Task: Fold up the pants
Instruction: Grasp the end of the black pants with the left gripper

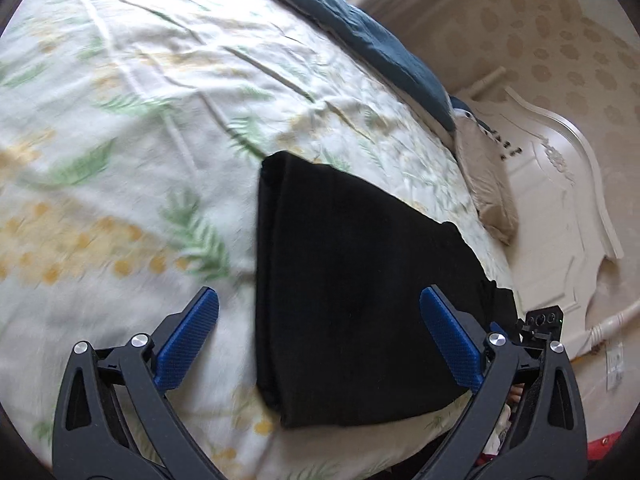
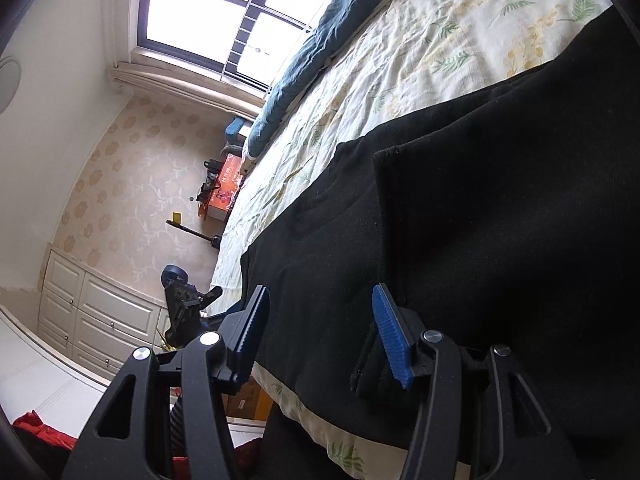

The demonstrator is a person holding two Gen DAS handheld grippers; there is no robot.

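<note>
- One pair of black pants (image 1: 352, 280) on show, lying folded into a compact stack on the floral bedspread (image 1: 140, 120), near the bed's closer edge.
- From the left wrist view the stack reads as a tapered slab, layers showing along its left side, surface smooth and flat, no loose leg trailing out.
- From the right wrist view the pants (image 2: 480, 200) fill most of the frame; a squared upper layer sits on a wider lower layer, its corner clearly stepped back from the layer beneath.
- Left gripper (image 1: 319, 300): jaws spread wide, hovering above the stack, nothing between the blue pads (image 1: 188, 344); one finger sits over the bedspread, the other over the dark cloth.
- Right gripper (image 2: 320, 296): also spread apart, low over the fabric; the right-hand pad (image 2: 390, 340) sits right at the edge of the upper fold, though actual contact is hard to judge.
- Room to move: broad bare bedspread stretches left and beyond the stack; the bed's edge runs just beside the pants on the near side.
- A dark blue blanket (image 1: 380, 40) lies along the far side of the bed, well apart from the pants.
- A beige pillow (image 1: 488, 184) rests against the white headboard (image 1: 560, 184).
- Count: two grippers, four blue pads, one blanket, one pillow.
- Off the bed, the right wrist view shows a window (image 2: 224, 12) and white drawers (image 2: 100, 312).
</note>
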